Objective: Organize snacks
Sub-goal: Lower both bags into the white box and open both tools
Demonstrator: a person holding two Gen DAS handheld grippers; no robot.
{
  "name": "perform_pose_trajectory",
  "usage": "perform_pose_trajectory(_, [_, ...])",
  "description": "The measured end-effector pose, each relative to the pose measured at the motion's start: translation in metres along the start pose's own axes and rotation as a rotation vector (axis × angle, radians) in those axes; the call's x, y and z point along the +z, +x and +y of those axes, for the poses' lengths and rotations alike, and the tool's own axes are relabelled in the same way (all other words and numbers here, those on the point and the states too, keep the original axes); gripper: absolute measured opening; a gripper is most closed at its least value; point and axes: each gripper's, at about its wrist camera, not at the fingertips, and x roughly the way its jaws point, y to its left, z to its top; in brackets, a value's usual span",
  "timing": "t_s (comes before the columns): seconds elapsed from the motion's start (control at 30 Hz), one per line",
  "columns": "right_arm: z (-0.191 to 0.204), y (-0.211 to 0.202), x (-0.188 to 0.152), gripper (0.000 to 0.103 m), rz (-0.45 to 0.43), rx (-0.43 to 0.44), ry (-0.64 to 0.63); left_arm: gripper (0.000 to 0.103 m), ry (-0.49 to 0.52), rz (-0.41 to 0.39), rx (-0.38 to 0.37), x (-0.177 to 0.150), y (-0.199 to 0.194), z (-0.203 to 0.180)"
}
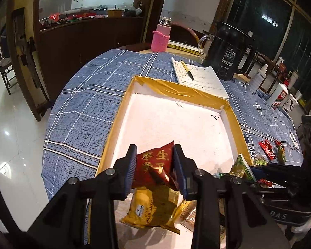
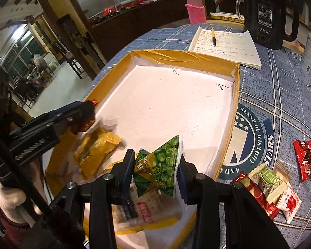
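Note:
A shallow white tray with gold-taped walls lies on the blue plaid tablecloth. My left gripper is shut on a red snack packet with gold characters, held over the tray's near end. Below it lies a gold cracker packet. My right gripper is shut on a green pea snack packet, also over the tray's near end, above a clear packet with a red label. The green packet also shows in the left wrist view.
Loose snacks lie on the cloth right of the tray: a red packet, a pile of small packets, and red and green candies. Behind the tray are a notebook with a pen, a black kettle and a pink-sleeved bottle.

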Motion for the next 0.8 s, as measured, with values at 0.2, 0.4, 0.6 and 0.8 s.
perform_pose_trajectory(0.2, [-0.001, -0.001, 0.001, 0.045, -0.022, 0.019, 0.035, 0.045, -0.009, -0.023, -0.042, 0.0, -0.008, 0.001])
perform_pose_trajectory(0.4, [-0.008, -0.022, 0.003, 0.053, -0.079, 0.048, 0.067, 0.062, -0.02, -0.089, -0.057, -0.003, -0.033, -0.007])
perform_pose_trajectory(0.6, [-0.035, -0.067, -0.011, 0.066, -0.167, 0.174, 0.199, 0.065, -0.017, -0.161, -0.109, -0.011, -0.067, -0.033])
perform_pose_trajectory(0.8, [-0.071, -0.116, -0.044, 0.077, -0.27, 0.296, 0.347, 0.069, 0.005, -0.227, -0.185, -0.021, -0.102, -0.079])
